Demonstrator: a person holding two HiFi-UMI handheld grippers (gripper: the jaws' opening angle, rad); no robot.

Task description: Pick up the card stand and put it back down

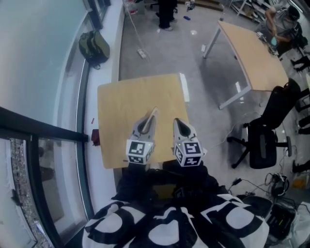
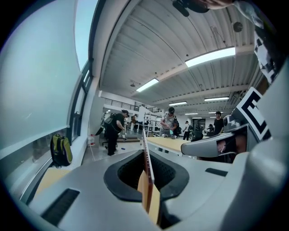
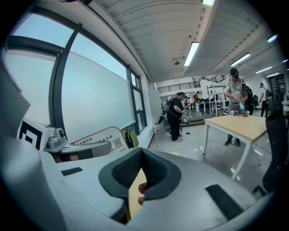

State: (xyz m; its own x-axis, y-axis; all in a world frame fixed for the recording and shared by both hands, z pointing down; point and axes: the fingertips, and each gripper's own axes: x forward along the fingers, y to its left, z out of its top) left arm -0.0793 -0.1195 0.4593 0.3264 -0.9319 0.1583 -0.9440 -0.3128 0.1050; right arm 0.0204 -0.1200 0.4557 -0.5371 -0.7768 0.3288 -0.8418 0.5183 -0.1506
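Nearest first: reading left gripper (image 1: pixel 145 125) as clamped hard on the card stand (image 1: pixel 152 114), pinching the thin plate edge-on. Gripped at its near end. Long axis runs straight out of the jaws, forward and away from the body, leaning slightly right in the head view. Printed face with a QR code shows in the right gripper view, so the flat side faces right.

Reading right gripper (image 1: pixel 180 125) as closed at the tips, with no task item in it. Sits just beside the left one, roughly parallel, apart from the stand. Only a tan and pinkish patch shows in the gap behind the pads; cannot tell what. So: left hand's job alone.

Below and ahead: table (image 1: pixel 118 99). Looks lifted off the top, judging by the level outlook of both gripper views; cannot confirm the gap from the head view.

For the put-down: go straight down, hold the plate vertical, land well inside the near edge. Guessing at tip-over on release if set down canted.

Farther out: second table (image 1: pixel 256 55), office chair (image 1: pixel 264 143), backpack (image 1: pixel 93 46) by the window, people (image 1: pixel 166 14) at the far end.
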